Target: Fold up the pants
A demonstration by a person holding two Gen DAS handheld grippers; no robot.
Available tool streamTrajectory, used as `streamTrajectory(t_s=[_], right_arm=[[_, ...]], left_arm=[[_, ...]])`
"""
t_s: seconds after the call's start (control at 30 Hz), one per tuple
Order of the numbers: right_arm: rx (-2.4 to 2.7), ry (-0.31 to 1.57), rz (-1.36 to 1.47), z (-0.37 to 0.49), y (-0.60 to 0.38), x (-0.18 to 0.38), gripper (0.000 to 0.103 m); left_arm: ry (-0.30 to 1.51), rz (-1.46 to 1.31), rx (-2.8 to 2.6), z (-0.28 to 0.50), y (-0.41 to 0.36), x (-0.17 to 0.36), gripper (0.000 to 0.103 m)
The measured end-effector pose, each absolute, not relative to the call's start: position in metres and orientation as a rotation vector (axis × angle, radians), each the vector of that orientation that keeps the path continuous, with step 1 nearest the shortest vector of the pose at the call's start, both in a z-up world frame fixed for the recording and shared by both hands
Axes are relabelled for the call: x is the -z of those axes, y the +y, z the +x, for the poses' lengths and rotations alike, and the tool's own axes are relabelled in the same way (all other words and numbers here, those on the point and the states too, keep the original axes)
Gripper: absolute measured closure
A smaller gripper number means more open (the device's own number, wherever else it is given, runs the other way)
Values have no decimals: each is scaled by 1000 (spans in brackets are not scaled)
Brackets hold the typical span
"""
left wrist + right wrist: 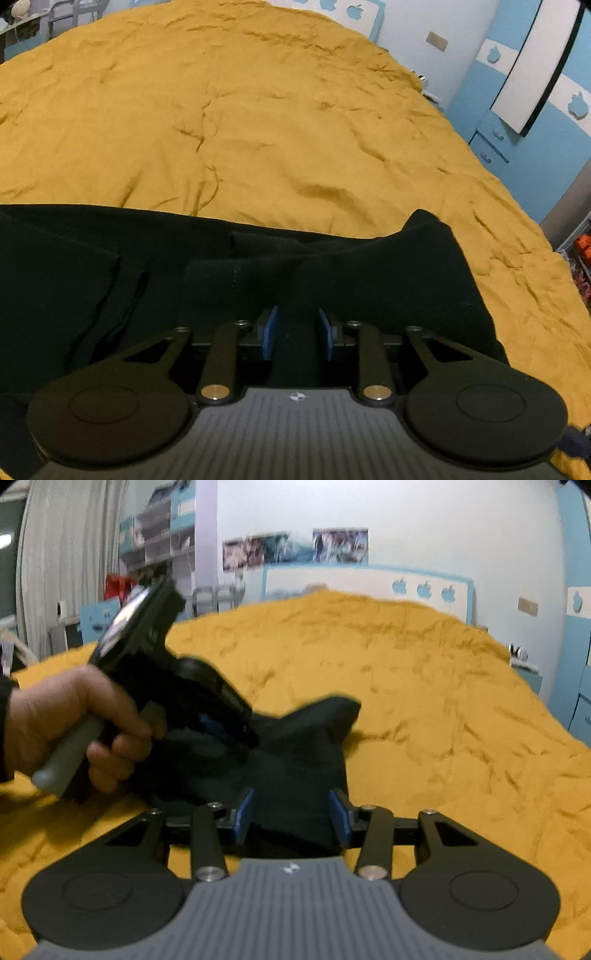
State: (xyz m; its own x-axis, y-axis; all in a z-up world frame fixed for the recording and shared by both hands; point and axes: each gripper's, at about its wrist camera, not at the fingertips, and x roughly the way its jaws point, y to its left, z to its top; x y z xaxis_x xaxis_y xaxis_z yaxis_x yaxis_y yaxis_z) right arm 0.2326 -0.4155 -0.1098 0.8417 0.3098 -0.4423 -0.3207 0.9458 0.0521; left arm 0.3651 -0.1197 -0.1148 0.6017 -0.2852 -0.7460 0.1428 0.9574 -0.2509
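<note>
Black pants lie bunched on the mustard-yellow bedspread, across the near part of the left wrist view. My left gripper sits over them with a ridge of cloth between its blue pads; black on black hides whether the pads press on it. In the right wrist view a hand holds the left gripper, its tips sunk into the pants. My right gripper is shut on a thick fold of the pants, which is raised off the bedspread.
The bedspread stretches far ahead and to the right of the pants. A blue and white wardrobe stands to the right of the bed. A headboard with apple shapes, shelves and a pale curtain stand behind the bed.
</note>
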Motion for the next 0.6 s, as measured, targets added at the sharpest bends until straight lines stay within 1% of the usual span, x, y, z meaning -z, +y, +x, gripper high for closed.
streamTrajectory(t_s=[0.07,0.1,0.13,0.43,0.5,0.6], right_arm=[[-322,432,21,237,-419,106,62],[-316,429,39,241,-420,104,62],[-303,434,58,247,-422,101,62],[-330,630,298,338,-446,91,61],[-335,696,375,364,-456,90,61],[-358,796,484,401,-473,93,61]], left_arm=[[873,-187,257,355,-114,110,67],[861,-193,259,347,-113,108,62],[849,-199,271,339,-112,106,60],[670,-127,447,279,-131,91,60],[657,-93,511,274,-145,90,60],[693,-69,587,280,-164,97,60]])
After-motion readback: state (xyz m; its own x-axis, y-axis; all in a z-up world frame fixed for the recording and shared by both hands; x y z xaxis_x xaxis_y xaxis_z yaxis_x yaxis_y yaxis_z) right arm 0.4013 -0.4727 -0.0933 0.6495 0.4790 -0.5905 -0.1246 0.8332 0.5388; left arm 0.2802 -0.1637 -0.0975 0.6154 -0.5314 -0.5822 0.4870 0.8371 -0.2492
